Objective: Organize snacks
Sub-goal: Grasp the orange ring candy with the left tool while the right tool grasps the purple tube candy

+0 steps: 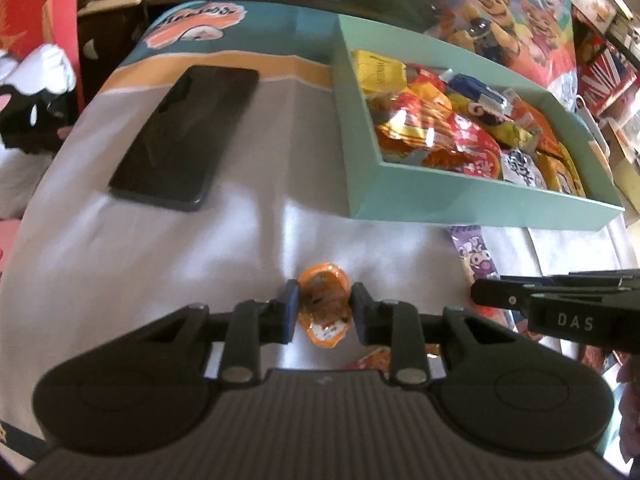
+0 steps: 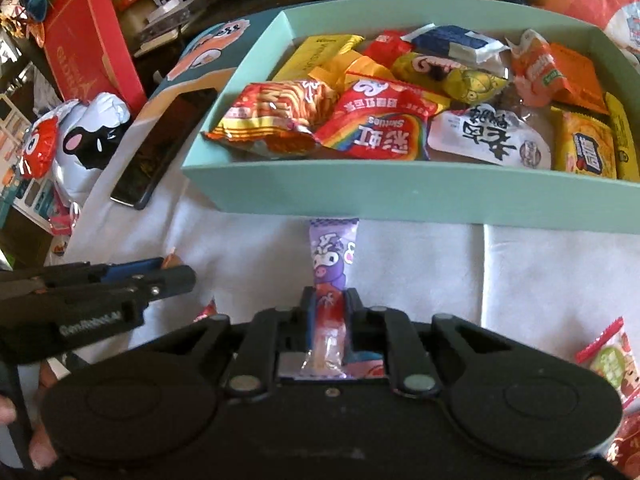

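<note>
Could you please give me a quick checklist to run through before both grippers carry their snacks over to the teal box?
1. Left gripper around the orange snack packet: fingers on both sides; firm contact cannot tell.
2. Right gripper shut on the purple candy stick: ok.
3. Teal box open on top: ok.
4. Free room in the box: not ok, snacks nearly cover it.
5. Grippers apart from each other: ok.
6. Black phone out of the path, left of the box: ok.
</note>
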Demonstrator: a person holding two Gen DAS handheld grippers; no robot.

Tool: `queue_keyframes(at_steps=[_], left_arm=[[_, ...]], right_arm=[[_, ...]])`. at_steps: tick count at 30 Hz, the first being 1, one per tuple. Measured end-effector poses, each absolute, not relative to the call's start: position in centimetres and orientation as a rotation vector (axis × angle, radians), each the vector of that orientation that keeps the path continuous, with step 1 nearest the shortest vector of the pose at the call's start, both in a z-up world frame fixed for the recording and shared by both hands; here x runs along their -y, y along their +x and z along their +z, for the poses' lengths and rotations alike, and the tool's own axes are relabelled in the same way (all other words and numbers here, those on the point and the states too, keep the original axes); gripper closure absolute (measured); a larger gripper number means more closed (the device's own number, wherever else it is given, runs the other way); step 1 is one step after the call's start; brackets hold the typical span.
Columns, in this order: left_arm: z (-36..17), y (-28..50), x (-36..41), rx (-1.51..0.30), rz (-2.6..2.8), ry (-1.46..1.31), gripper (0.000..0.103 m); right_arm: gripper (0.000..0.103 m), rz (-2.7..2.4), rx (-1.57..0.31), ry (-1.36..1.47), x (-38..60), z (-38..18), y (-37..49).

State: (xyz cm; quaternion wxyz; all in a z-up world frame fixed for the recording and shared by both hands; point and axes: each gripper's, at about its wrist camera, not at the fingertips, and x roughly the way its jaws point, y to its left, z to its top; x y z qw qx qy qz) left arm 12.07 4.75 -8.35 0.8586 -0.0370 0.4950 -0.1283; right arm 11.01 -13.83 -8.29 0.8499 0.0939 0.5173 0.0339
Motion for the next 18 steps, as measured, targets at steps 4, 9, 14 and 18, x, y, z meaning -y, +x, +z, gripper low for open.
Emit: queue_keyframes(at_steps=[4,9,14,18], left_arm=[[-8.4,11.7,-4.9,-1.03,-0.265,-0.044,0.074],[-8.3,11.2,-3.8,-0.999,-0.23,0.005,0.08],[-7.2,10.9,-4.8,-0.998,-0.216,-0.06,0.083],[-5.3,10.4,-4.0,-0.987,-0.281,-0.068,0.083]], right_arm=[[0.085,0.075,-1.064,0.116,13.0,-8.3,10.7],[0.09,0.071,-1.039,0.062,12.0,-8.2,10.4],[0.091,0.093,-1.021,0.156,13.9,-6.9,9.1],[0.091,0.086,-0.978,0.259,16.4,-5.1,7.7]])
